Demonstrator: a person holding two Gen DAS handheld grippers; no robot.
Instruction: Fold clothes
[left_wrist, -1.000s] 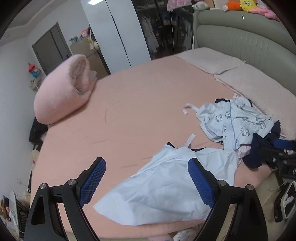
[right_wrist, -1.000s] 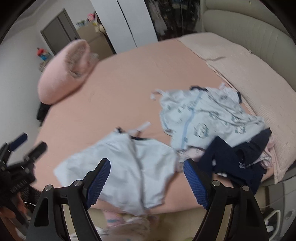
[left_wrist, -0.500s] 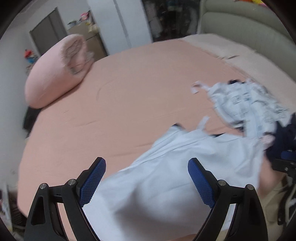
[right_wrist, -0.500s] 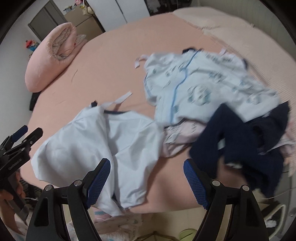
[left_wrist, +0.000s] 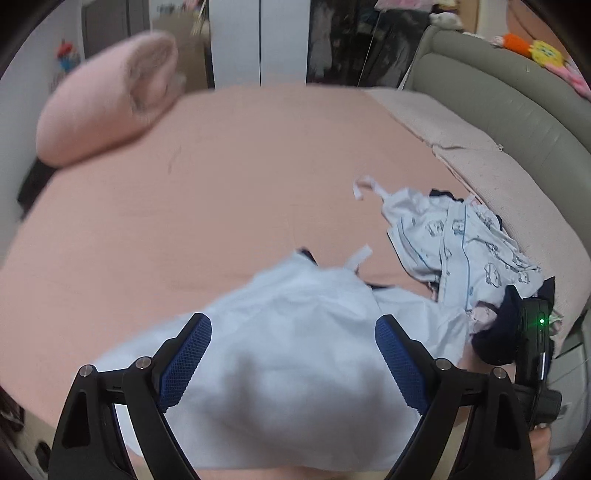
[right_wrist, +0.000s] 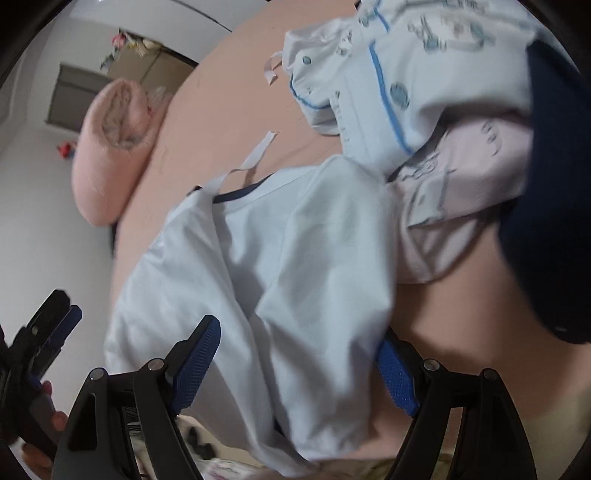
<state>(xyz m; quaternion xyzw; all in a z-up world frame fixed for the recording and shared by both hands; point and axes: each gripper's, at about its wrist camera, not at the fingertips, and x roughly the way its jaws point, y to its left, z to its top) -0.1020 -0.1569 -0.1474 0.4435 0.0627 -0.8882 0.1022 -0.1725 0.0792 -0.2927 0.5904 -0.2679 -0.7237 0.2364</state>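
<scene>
A pale blue garment (left_wrist: 295, 354) with a dark-trimmed neck and white ties lies spread on the near edge of the pink bed (left_wrist: 207, 192). My left gripper (left_wrist: 293, 360) is open just above its lower part, blue pads on either side, gripping nothing. In the right wrist view the same pale blue garment (right_wrist: 280, 266) fills the middle. My right gripper (right_wrist: 299, 363) is open low over its hem, the cloth draped past the right pad. The left gripper (right_wrist: 55, 325) shows at that view's left edge, held by a hand.
A heap of clothes lies at the right: a white printed pyjama top (left_wrist: 461, 240), a pale pink piece (right_wrist: 461, 184) and a dark navy garment (right_wrist: 546, 206). A rolled pink duvet (left_wrist: 107, 99) sits at the far left. A grey headboard (left_wrist: 509, 99) bounds the right side.
Both grippers have dropped lower and closer to the pale blue garment, which now fills more of each view. The right wrist view has tilted. Both stay open.
</scene>
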